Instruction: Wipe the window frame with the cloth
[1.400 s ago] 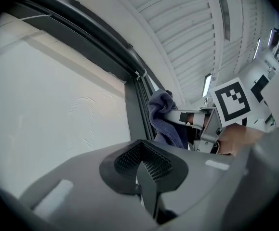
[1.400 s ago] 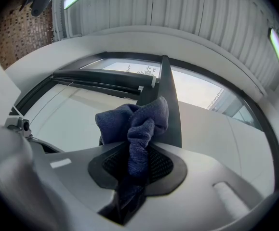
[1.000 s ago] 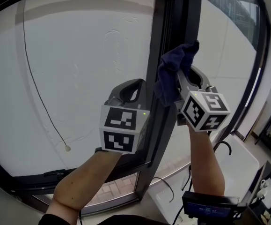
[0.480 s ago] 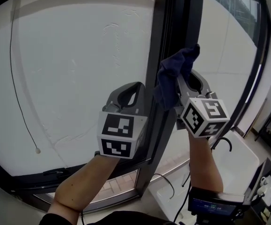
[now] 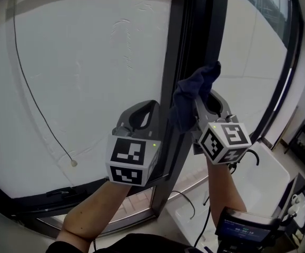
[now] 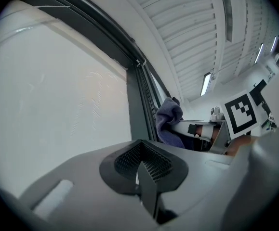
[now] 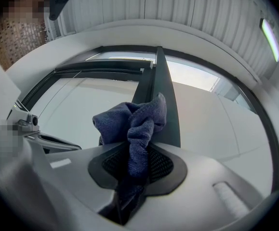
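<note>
Against window frame (image 5: pixel 189 36) upright: blue cloth (image 5: pixel 186 96) bunched, pinched in right gripper (image 5: pixel 196 114). Left gripper (image 5: pixel 140 112) beside frame, jaws together, empty. Wipe looks midway; frame above and below cloth apparently undone.

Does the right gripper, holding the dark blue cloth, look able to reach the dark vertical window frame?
Probably yes: the right gripper, shut on the dark blue cloth, sits beside the dark vertical window frame with nothing between them.
</note>
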The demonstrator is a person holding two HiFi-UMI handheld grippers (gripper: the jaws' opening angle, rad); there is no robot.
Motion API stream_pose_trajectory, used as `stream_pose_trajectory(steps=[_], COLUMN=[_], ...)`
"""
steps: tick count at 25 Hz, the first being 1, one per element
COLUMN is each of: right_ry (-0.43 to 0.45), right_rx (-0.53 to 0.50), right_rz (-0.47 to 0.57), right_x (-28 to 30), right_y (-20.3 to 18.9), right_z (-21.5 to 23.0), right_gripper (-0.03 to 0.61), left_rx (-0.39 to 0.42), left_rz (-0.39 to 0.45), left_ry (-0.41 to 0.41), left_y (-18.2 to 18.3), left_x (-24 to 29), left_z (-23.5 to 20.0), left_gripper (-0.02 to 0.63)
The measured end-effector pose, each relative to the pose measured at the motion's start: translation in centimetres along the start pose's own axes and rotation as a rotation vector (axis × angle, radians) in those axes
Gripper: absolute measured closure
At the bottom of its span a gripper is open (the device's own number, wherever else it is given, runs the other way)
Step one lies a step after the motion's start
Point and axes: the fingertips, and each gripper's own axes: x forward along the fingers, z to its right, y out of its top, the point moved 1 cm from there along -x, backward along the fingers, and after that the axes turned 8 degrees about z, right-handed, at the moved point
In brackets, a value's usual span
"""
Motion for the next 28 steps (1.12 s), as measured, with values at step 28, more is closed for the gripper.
stream_pose_trajectory(steps=[28], right_ry=[-0.028], right_rx=[0.106], right_rz=[-0.066], right_x=[-6.0], right_y=[-9.2], right_z=[-1.6], right_gripper=[0.494], left_rx=[-0.146], left_rz=[-0.14], left_ry=[0.029], left_y=[-10.3], left_x=[-4.5], left_z=[0.8], left_gripper=[0.614])
